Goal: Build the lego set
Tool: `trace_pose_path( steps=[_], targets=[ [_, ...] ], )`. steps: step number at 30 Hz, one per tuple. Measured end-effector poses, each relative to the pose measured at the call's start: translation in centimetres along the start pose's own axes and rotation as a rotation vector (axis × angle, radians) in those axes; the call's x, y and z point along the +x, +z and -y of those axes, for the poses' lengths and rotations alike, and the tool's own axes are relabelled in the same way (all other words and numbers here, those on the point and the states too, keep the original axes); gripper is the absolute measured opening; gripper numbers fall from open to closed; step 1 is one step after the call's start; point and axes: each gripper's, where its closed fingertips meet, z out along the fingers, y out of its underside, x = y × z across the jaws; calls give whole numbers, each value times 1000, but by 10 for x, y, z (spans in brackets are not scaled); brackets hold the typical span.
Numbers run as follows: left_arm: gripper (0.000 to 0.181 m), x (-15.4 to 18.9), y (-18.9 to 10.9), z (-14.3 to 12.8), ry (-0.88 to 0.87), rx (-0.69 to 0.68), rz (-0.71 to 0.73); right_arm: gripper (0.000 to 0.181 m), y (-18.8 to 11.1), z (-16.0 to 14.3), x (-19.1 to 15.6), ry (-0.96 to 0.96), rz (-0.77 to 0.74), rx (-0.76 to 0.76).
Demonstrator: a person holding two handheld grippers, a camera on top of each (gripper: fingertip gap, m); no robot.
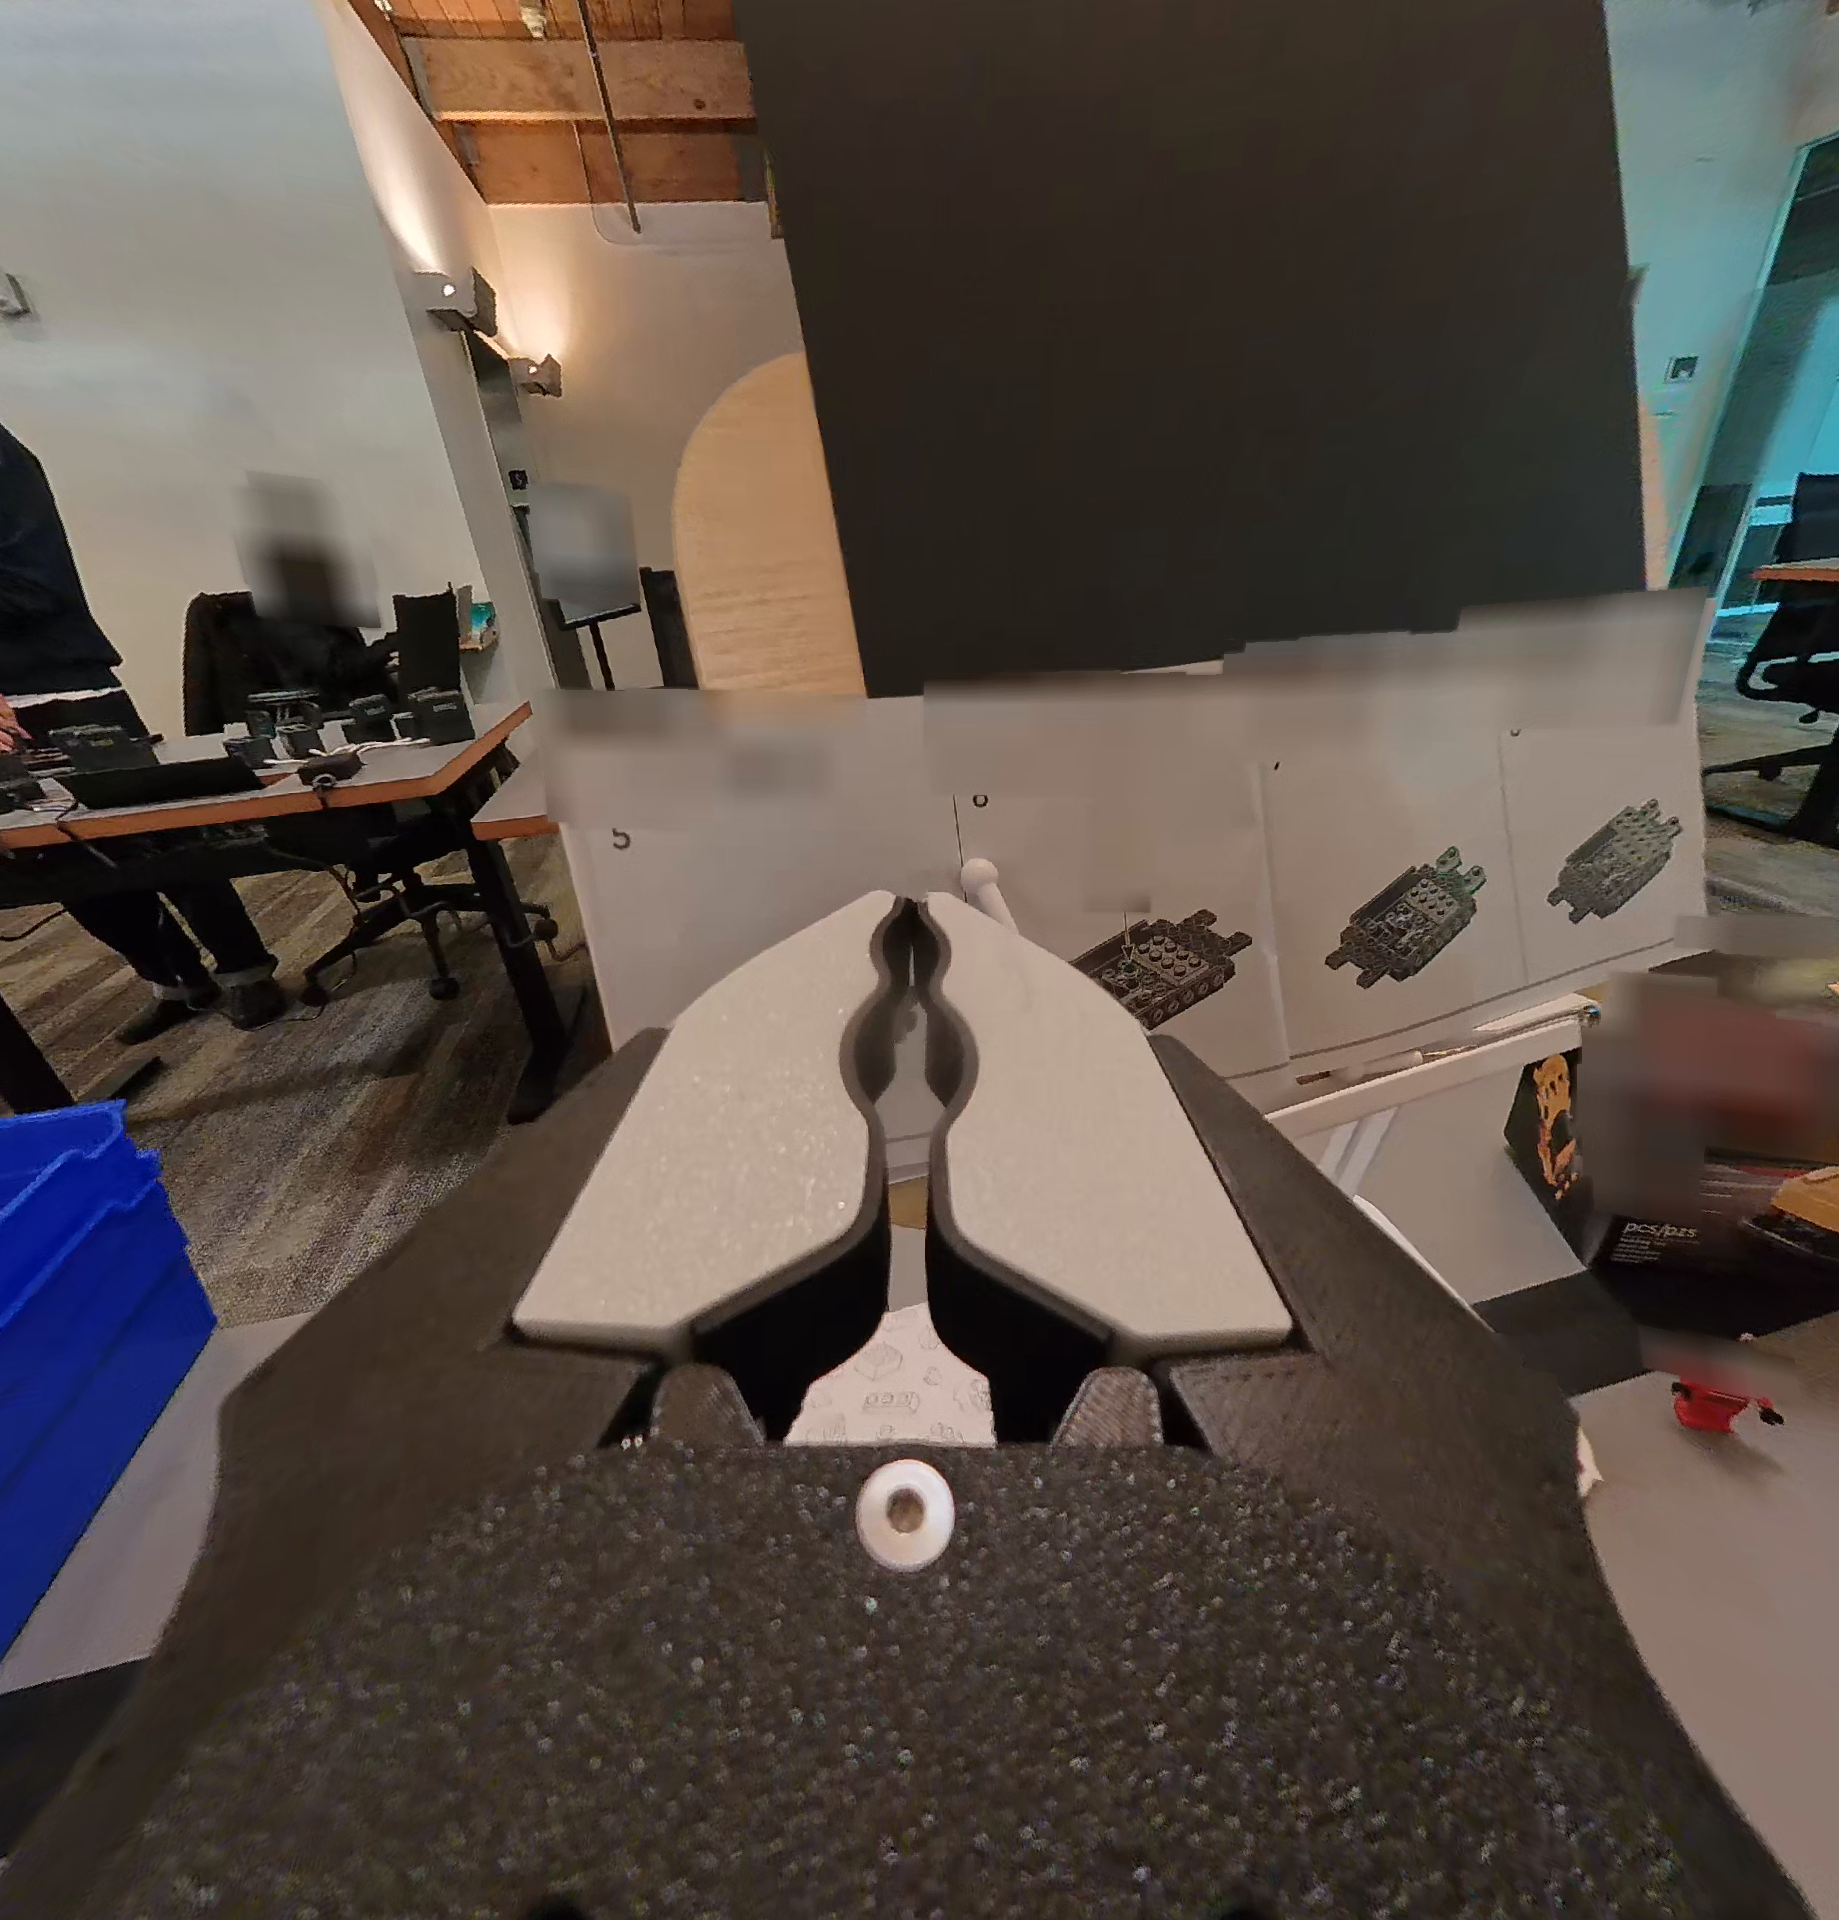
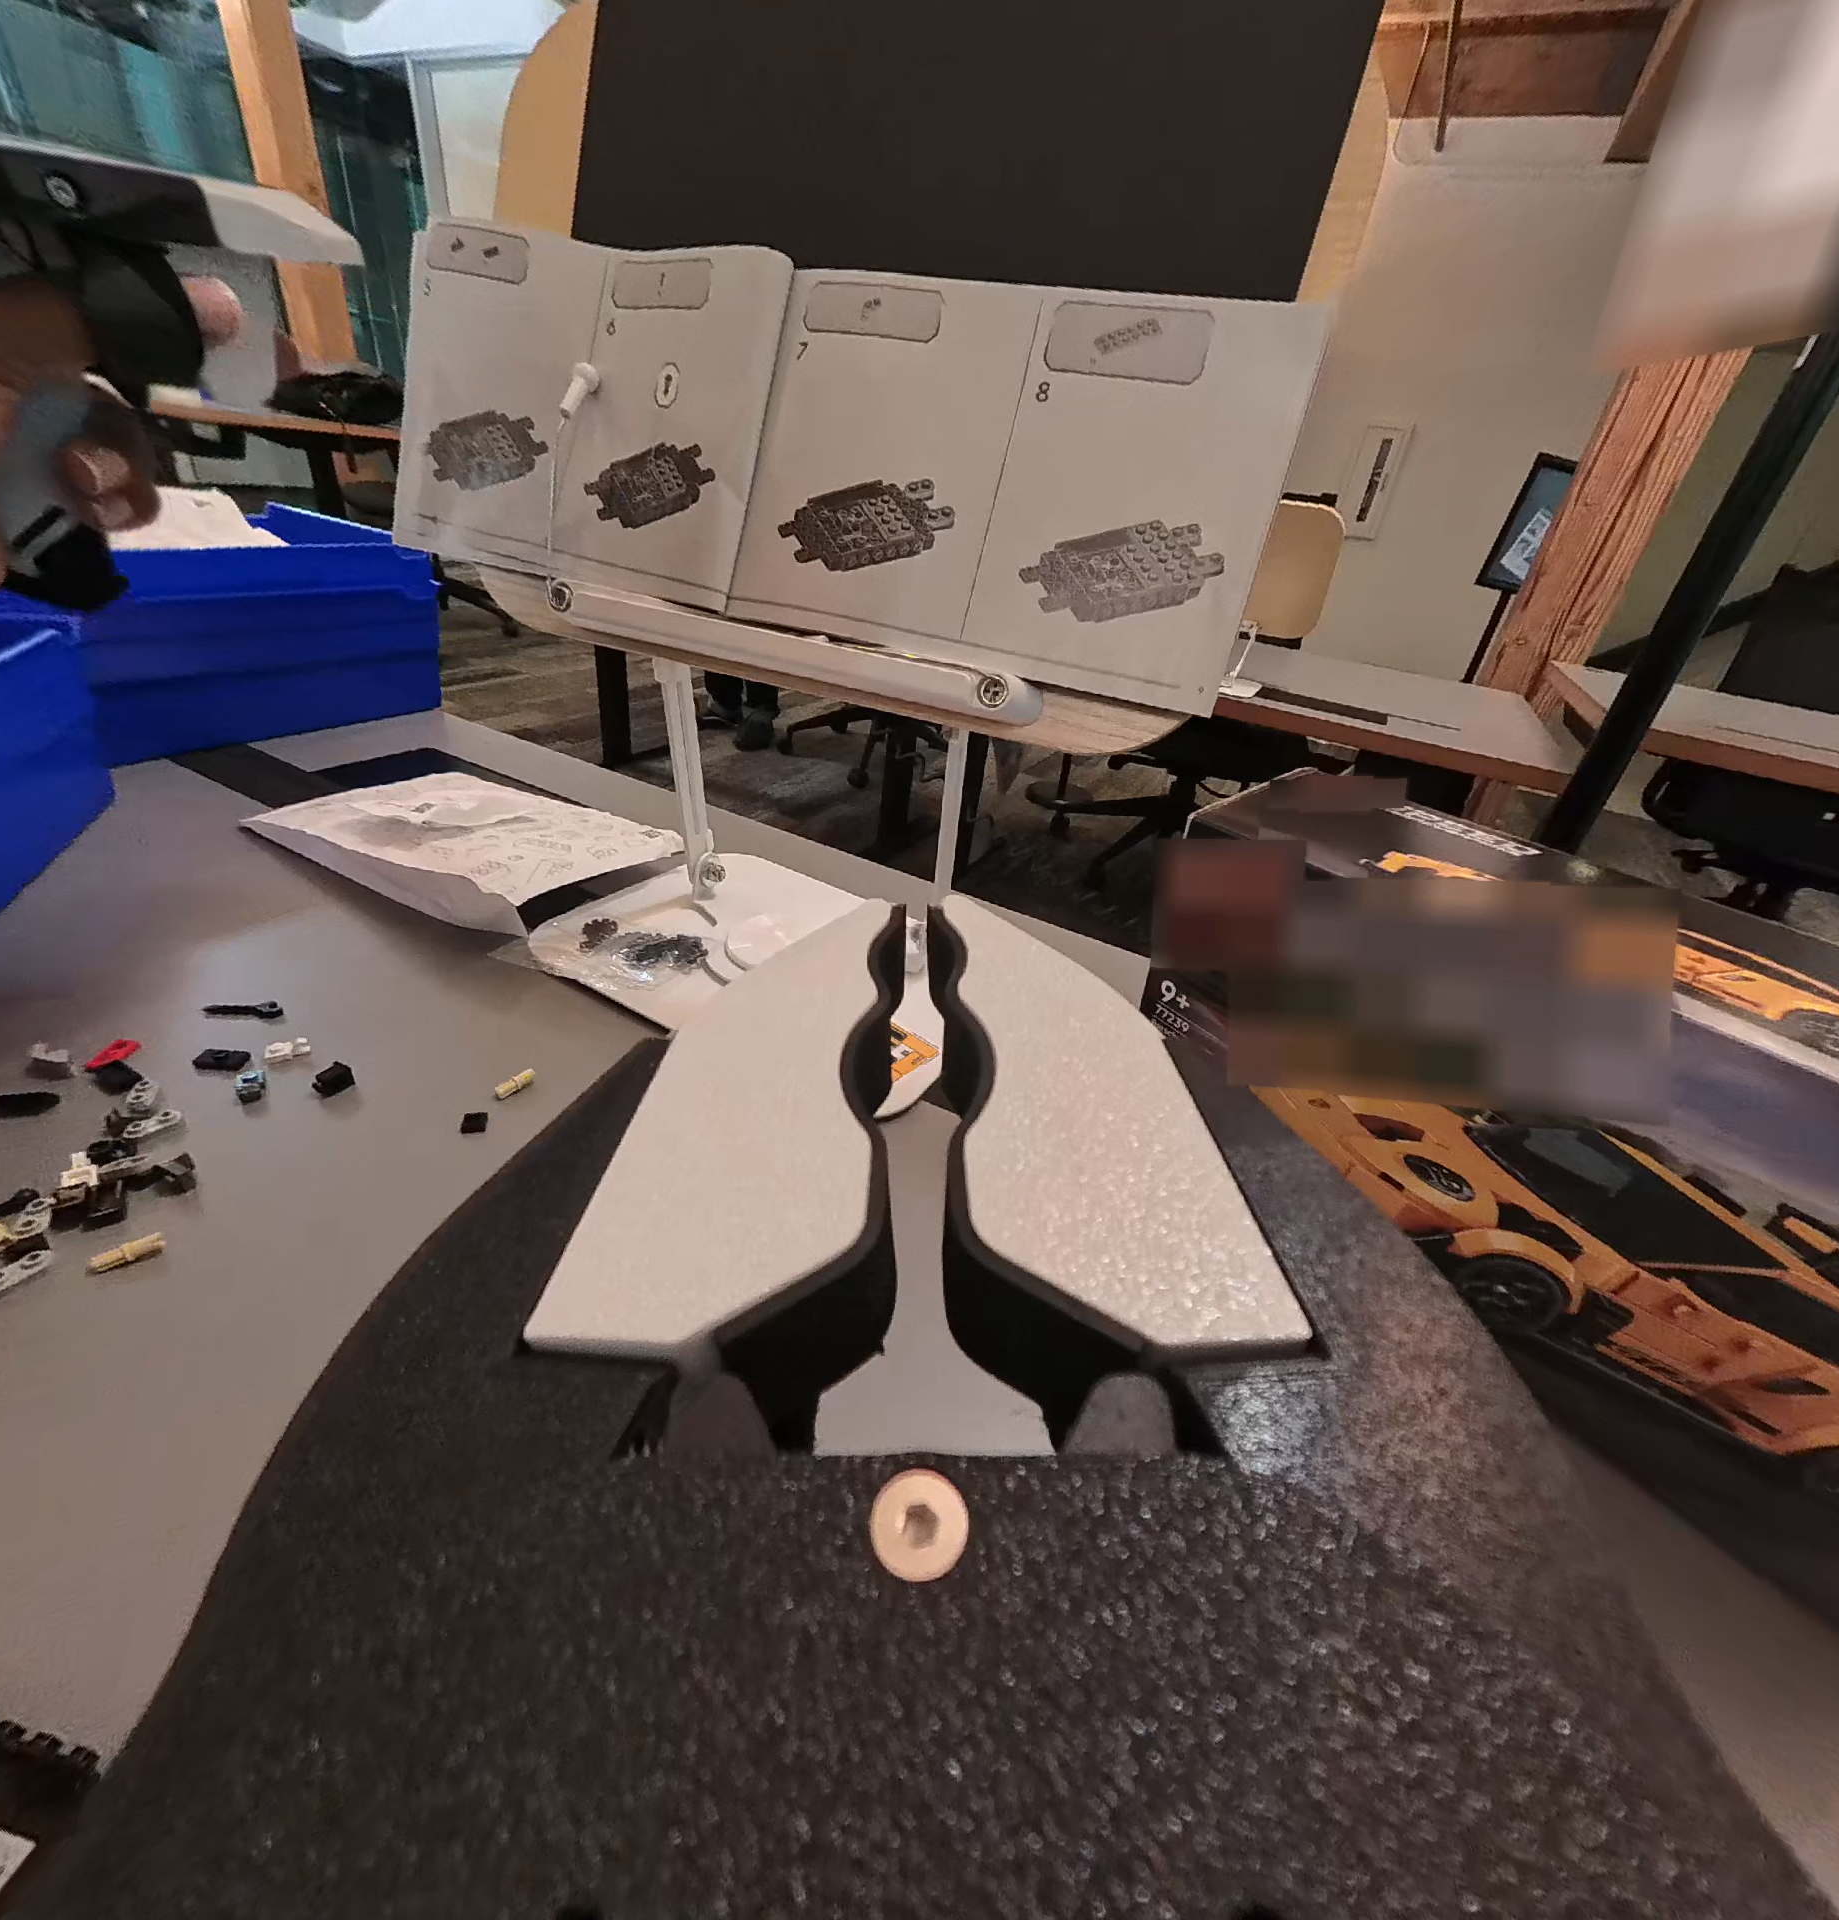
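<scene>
My left gripper [image 1: 915, 910] is shut and empty, raised and pointing at the open instruction booklet [image 1: 1414, 914]. My right gripper [image 2: 917, 914] is shut and empty, held above the grey table [image 2: 302, 1382]. The booklet [image 2: 863, 447] rests on a white stand [image 2: 790, 665] at the back of the table. Several small loose lego pieces [image 2: 115, 1143], black, grey, tan and red, lie scattered at the left in the right wrist view. A clear bag of black pieces [image 2: 645, 951] lies by the stand's foot. A small red piece [image 1: 1715, 1408] lies on the table at the right in the left wrist view.
The lego set box [image 2: 1517, 1195] with an orange car lies at the right, also in the left wrist view [image 1: 1725, 1195]. Blue bins [image 2: 260, 623] stand at the left. A white paper bag [image 2: 458, 842] lies near the stand. A hand [image 2: 21, 436] holds the other gripper at upper left. People are at a far desk [image 1: 271, 769].
</scene>
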Motion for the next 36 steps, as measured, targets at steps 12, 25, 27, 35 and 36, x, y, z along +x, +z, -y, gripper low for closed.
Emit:
trace_pose_path(
  steps=[12, 25, 27, 35, 36],
  targets=[
    [0, 15, -96, -5, 32, -100, -136, 3, 0, 4, -8, -25, 16, 6],
    [13, 50, -211, -141, 69, -362, -223, 5, 5, -18, -55, -131, 193, -99],
    [17, 52, -212, -152, 86, -394, -242, 6, 6, -24, -69, -147, 238, -116],
    [16, 50, -210, -168, 145, -438, -272, 12, 18, -45, -122, -128, 438, -200],
    [16, 50, -210, -169, 145, -441, -274, 13, 23, -48, -132, -140, 482, -222]
  ],
)
